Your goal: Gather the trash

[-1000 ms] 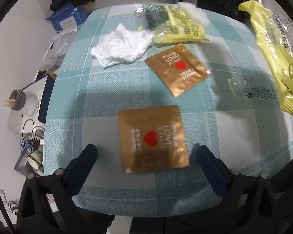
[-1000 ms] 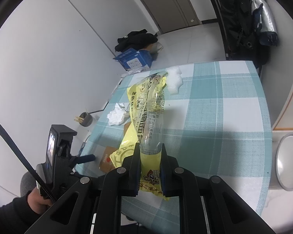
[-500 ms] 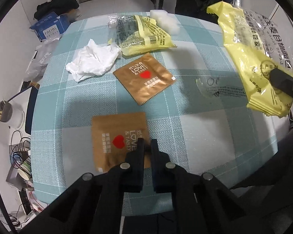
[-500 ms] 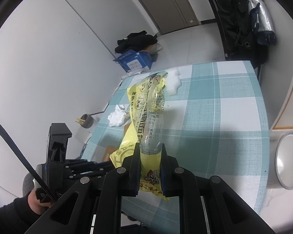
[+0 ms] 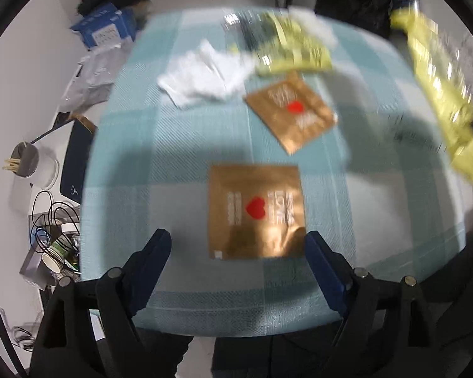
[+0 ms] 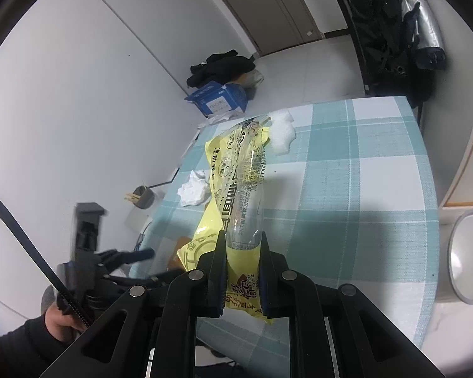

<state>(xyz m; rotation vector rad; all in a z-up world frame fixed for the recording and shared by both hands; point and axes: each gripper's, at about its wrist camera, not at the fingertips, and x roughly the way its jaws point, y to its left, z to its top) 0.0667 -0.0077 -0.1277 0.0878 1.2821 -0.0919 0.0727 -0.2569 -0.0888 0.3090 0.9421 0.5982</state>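
the step in hand looked like the pick-up of the next piece of trash: the right gripper [image 6: 243,263] was clamped tight on a long yellow wrapper [image 6: 236,186] and held it up over the table, while the left gripper [image 5: 238,249] hovered low at the near edge with its fingers spread wide and nothing between them. the near gold sachet [image 5: 256,209] lay flat on the cloth just ahead of that gap, between the two blue tips. the next move, as i judged it, called for the left fingers to come down onto the sachet's near edge and close; being thin and flat, it would likely need an edge caught or a slide toward the table's rim.

the table [image 5: 160,163] was covered in a teal-and-white checked cloth. farther along it lay a second gold sachet [image 5: 291,111], a crumpled white tissue [image 5: 201,77] to the far left, a yellow-and-clear wrapper [image 5: 287,44] at the far end, and a white foam-like lump [image 6: 282,129] beside it. the left view was blurred, so small print could not be read.

around the table the room had white walls and a pale floor, with a blue box [image 6: 219,100] and dark clothes on the floor at the far side, and a grey cup of sticks [image 5: 23,160] with tangled cables at the left.
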